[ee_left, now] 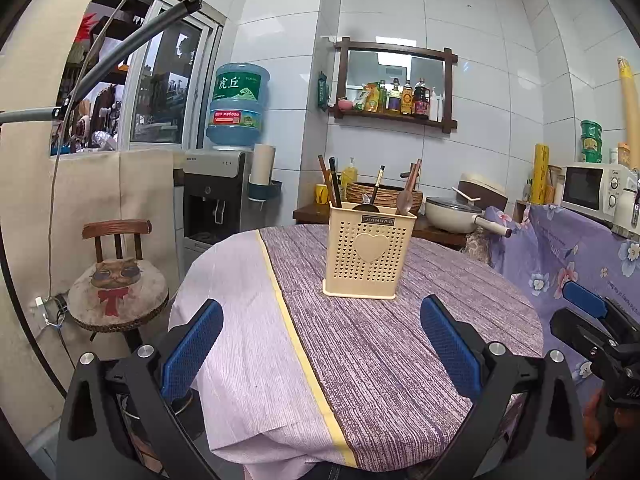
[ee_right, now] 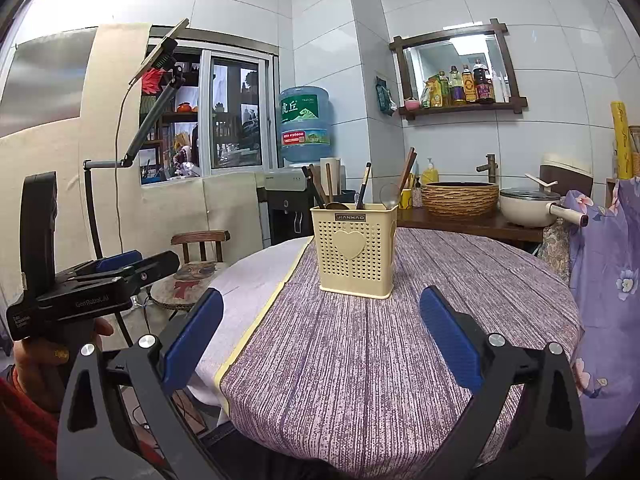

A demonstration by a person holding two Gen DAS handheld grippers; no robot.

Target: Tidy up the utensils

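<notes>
Ahead of both your grippers, the utensil holder (ee_left: pixel 367 254) stands upright on the table (ee_left: pixel 400 352).
Your left gripper (ee_left: pixel 320 348) and right gripper (ee_right: pixel 320 344) gape wide, empty, well short of it; chopsticks (ee_left: pixel 334 184) and spoons (ee_left: pixel 404 200) stand inside.

The table (ee_left: pixel 400 360) is viewed from its near edge by both wrist cameras (side by side, facing forward). The utensil holder (ee_left: pixel 367 252) and back wall are shared.

Item count:
- Utensil holder (ee_left: pixel 367 251): one, cream, perforated, on the table (ee_left: pixel 400 340).
- Utensils (ee_left: pixel 376 188) in the holder: exact count cannot be told; several dark sticks and two spoons show.
- Grippers: two, the left gripper (ee_left: pixel 320 344) and the right gripper (ee_right: pixel 320 340).
- Fingers: two blue pads per gripper.
</notes>
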